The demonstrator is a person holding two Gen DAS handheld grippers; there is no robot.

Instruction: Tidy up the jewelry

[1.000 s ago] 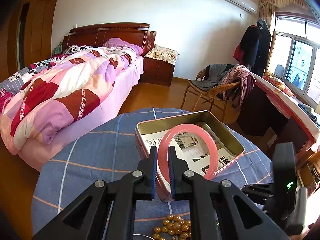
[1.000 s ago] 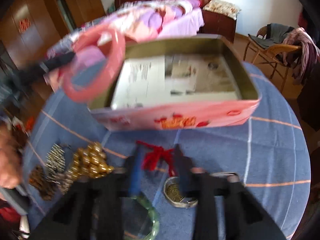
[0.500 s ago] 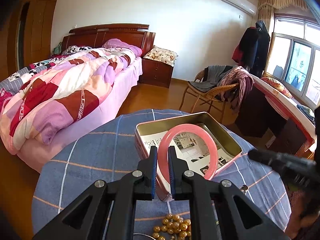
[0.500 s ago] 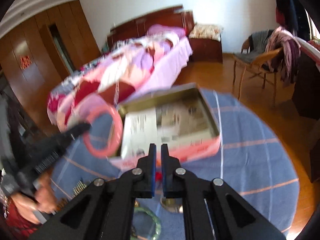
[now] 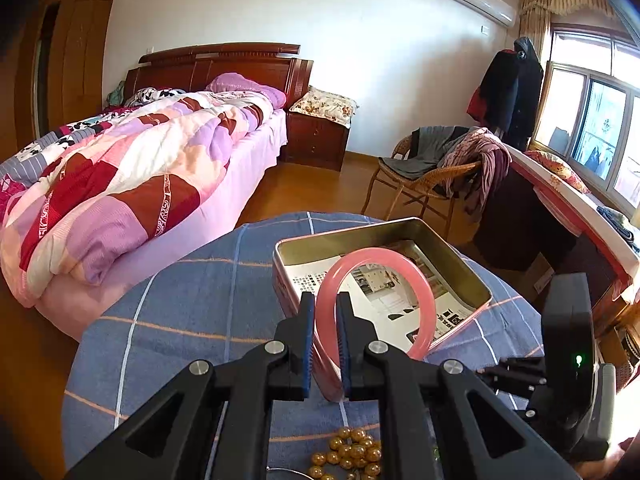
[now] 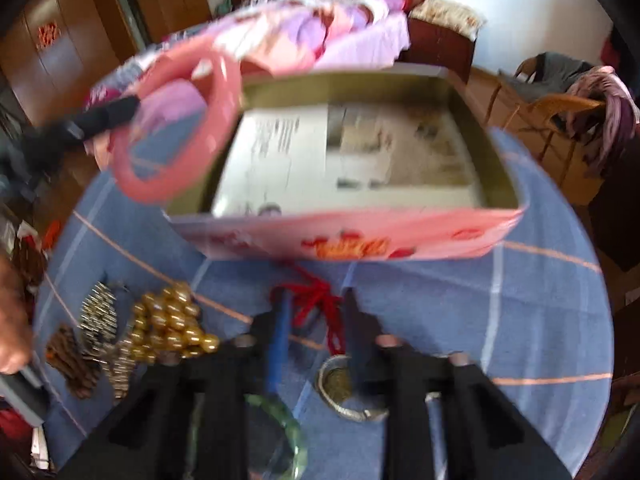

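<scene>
Left tool (image 5: 324, 340): angled downward, clamped on pink bangle (image 5: 420, 300), held upright over tin box (image 5: 472, 276) edge. Right tool (image 6: 316, 320): pitched steeply down, jaws opening, empty, above red cord (image 6: 320, 304) on table (image 5: 200, 300).

Right gripper (image 6: 316, 316) dropped back over red cord (image 6: 320, 312), opening.

Print on the paper (image 5: 404, 300) lining the tin (image 5: 460, 268) is illegible.

Pink bangle (image 5: 416, 300) (upright) across open tin (image 5: 472, 276)
</scene>
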